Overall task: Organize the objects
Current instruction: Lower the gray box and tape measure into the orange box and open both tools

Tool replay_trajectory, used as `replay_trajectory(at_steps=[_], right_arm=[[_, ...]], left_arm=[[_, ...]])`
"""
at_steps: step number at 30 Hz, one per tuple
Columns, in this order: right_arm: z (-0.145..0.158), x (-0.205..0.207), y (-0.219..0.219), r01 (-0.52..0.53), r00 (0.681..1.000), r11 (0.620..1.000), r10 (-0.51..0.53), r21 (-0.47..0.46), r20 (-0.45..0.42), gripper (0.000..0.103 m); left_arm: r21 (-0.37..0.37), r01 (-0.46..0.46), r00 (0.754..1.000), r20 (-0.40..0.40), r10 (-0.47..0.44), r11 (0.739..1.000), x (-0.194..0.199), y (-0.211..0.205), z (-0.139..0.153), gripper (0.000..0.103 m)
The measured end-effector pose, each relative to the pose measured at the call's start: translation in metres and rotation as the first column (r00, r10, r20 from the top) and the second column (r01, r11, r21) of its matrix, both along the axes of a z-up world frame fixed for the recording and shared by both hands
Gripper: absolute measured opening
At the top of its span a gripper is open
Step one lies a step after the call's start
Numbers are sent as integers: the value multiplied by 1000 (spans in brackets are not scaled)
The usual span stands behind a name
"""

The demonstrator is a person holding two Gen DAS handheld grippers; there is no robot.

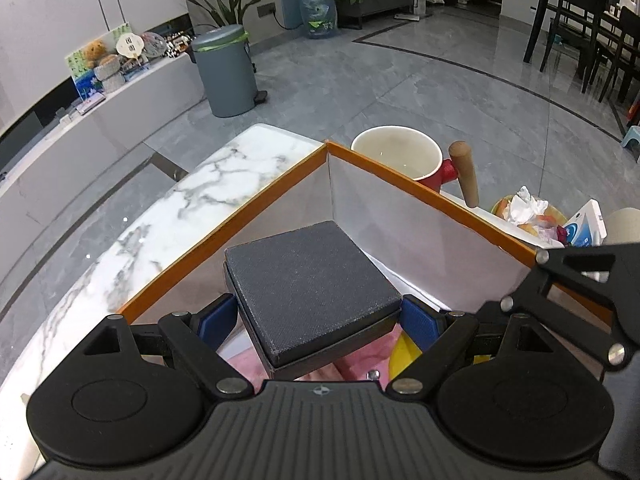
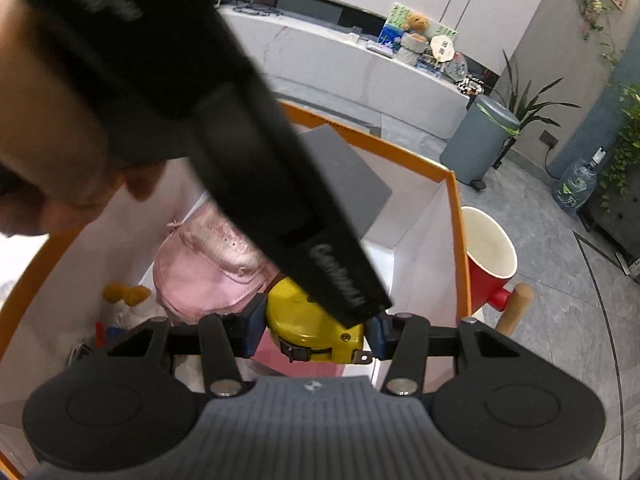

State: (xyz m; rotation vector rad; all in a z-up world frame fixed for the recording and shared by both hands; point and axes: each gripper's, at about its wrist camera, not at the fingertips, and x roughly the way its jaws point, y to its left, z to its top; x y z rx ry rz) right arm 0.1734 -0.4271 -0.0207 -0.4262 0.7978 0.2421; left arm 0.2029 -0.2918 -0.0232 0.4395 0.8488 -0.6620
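Now the left gripper (image 1: 318,316) is clamped on a stiff dark grey square box (image 1: 312,284) over the orange-rimmed bin (image 1: 224,232), while the right gripper (image 2: 316,330) pinches a yellow tape measure (image 2: 308,330): hard, probably weighty, smooth-sided, best squeezed across flat faces.

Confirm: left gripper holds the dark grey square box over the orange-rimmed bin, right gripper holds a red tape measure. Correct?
Not quite. The tape measure in the right gripper is yellow, not red, as the right wrist view shows. The rest stands: the left gripper holds the dark grey square box over the orange-rimmed bin.
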Motion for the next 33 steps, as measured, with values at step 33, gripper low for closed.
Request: replay_trajectory(at_steps=[33], right_arm=[[-14,21,5,35,988,999,-39,-28,-147,64]], left_arm=[[-26,-48,990,-135,44,998,23,-19,-26,103]])
